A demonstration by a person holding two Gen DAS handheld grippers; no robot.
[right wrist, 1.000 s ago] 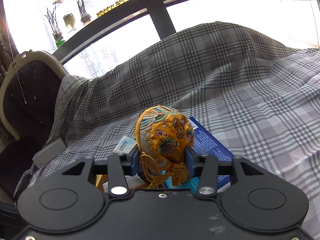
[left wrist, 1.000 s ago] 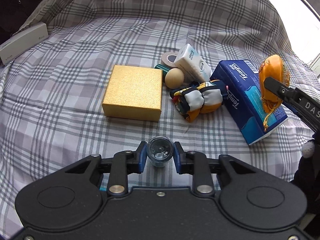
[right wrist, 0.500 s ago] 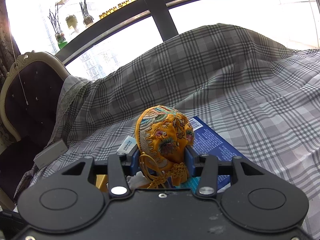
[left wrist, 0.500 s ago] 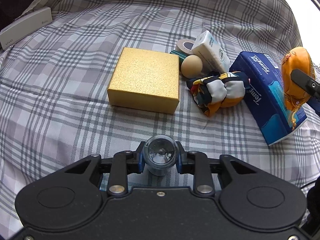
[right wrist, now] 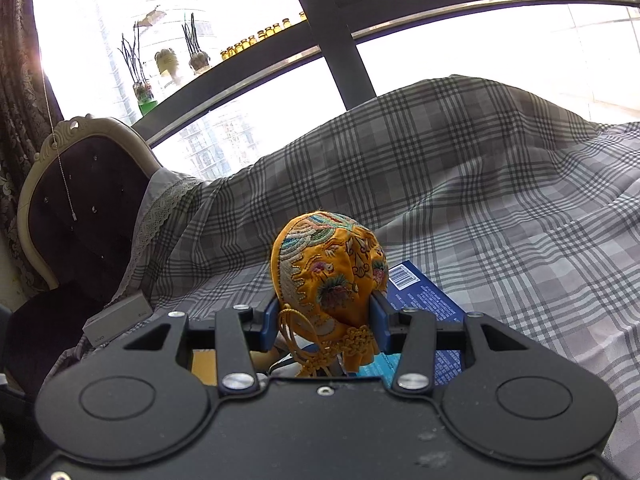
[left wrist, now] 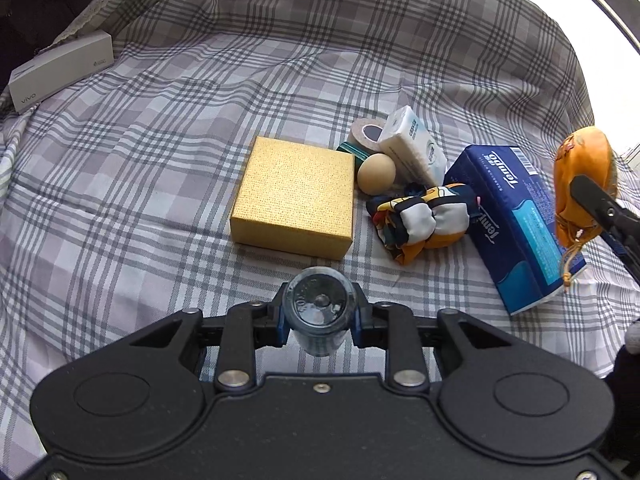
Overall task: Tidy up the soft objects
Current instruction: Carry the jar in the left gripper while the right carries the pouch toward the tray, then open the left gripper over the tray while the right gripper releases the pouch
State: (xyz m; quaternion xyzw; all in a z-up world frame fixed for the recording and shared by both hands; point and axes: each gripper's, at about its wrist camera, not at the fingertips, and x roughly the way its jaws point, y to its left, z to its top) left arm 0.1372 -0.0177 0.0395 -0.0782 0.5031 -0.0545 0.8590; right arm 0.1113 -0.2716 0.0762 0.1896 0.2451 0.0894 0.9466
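My right gripper (right wrist: 325, 322) is shut on an orange embroidered pouch (right wrist: 328, 276) and holds it in the air above a blue tissue pack (right wrist: 424, 304). The pouch also shows in the left wrist view (left wrist: 582, 188) at the right edge. My left gripper (left wrist: 319, 314) is shut on a small clear bottle (left wrist: 319, 310), seen end-on, above the plaid cloth. On the cloth lie a gold box (left wrist: 296, 196), a knotted colourful scarf (left wrist: 424, 220), a beige ball (left wrist: 376, 179), a white tissue packet (left wrist: 414, 152), a tape roll (left wrist: 366, 136) and the blue tissue pack (left wrist: 516, 224).
A grey plaid cloth (left wrist: 160, 160) covers the whole surface and rises at the back. A white phone box (left wrist: 60, 70) lies at the far left edge. A dark padded chair (right wrist: 76, 220) and a window sill with small bottles (right wrist: 256, 42) stand behind.
My left gripper with the bottle has moved forward and turned right; the objects shifted rightward in its view. My right gripper still holds the pouch, lifted slightly.
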